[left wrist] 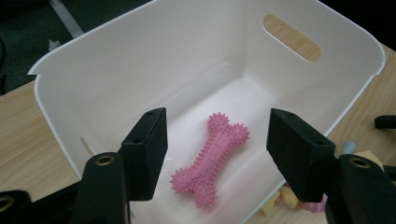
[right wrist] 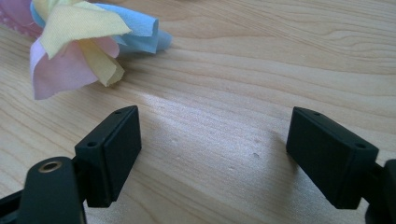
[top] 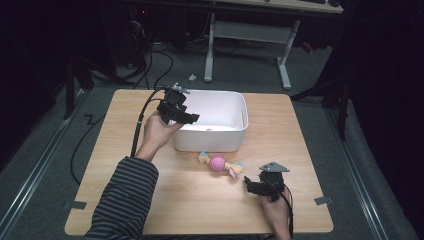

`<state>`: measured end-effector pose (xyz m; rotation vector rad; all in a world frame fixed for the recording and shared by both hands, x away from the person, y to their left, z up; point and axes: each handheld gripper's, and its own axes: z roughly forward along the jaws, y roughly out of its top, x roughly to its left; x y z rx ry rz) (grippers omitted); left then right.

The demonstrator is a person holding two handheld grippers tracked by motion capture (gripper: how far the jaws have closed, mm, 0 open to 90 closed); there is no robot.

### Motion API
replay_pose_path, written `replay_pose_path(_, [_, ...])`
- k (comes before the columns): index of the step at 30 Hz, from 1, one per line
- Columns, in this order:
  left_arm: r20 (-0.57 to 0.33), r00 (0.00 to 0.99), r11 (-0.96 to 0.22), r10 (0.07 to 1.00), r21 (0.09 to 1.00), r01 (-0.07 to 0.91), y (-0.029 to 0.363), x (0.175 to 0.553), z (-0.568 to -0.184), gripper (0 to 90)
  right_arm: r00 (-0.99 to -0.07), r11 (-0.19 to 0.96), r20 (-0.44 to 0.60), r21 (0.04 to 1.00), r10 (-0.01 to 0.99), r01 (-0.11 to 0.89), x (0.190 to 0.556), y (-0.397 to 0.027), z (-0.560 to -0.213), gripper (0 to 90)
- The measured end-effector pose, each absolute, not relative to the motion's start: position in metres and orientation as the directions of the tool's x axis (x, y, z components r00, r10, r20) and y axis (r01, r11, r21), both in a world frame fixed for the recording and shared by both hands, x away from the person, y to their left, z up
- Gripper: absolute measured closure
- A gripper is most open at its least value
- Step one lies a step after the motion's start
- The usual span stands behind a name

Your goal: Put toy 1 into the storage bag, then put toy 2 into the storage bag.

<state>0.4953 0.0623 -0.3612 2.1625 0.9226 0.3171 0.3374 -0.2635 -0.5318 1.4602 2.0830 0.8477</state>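
the right gripper [top: 252, 186] sits nearest the person, low on the wooden table [top: 200, 200], its jaws spread wide and holding nothing. just ahead of it lies the pink ball toy [top: 218, 163] with its fabric tails [right wrist: 79, 46] in yellow, pink and blue, resting on the table just in front of the white bin [top: 227, 142]. the step in hand looks like picking up this toy for the bin, so the right gripper would do best to slide forward with jaws kept wide, straddle the round middle instead of the loose cloth, and close only once the ball sits between the pads; a grip on the tails alone may let it swing or slip. farther off, the left gripper [left wrist: 215, 154] hangs over the bin's near left corner, jaws also wide and empty, above a pink spiky bone [left wrist: 210, 158] lying on the bin floor. it should clear out of the way so the drop lands beside the bone
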Motion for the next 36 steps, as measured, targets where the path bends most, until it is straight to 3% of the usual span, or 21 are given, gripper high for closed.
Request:
replay_pose_path(13, [-0.041,0.699,-0.436,0.714,0.755,0.489,0.081,0.475,-0.353,38.1,-0.335,0.251,-0.021,0.708,0.942,0.661,0.338,-0.264,-0.532,18.1])
replay_pose_path(24, [-0.075,0.674,-0.381,0.735,0.777,0.501,0.099,0.462,-0.359,37.7,-0.334,0.249,-0.019,0.707,0.942,0.662,0.337,-0.264,-0.532,18.1])
replay_pose_path(28, [-0.01,0.662,-0.412,0.75,0.775,0.478,0.102,0.454,-0.359,36.9,-0.335,0.25,-0.02,0.708,0.942,0.66,0.338,-0.264,-0.532,18.1])
replay_pose_path(36, [-0.058,0.649,-0.364,0.759,0.789,0.496,0.118,0.446,-0.364,36.9,-0.335,0.25,-0.02,0.708,0.942,0.661,0.338,-0.264,-0.532,18.2])
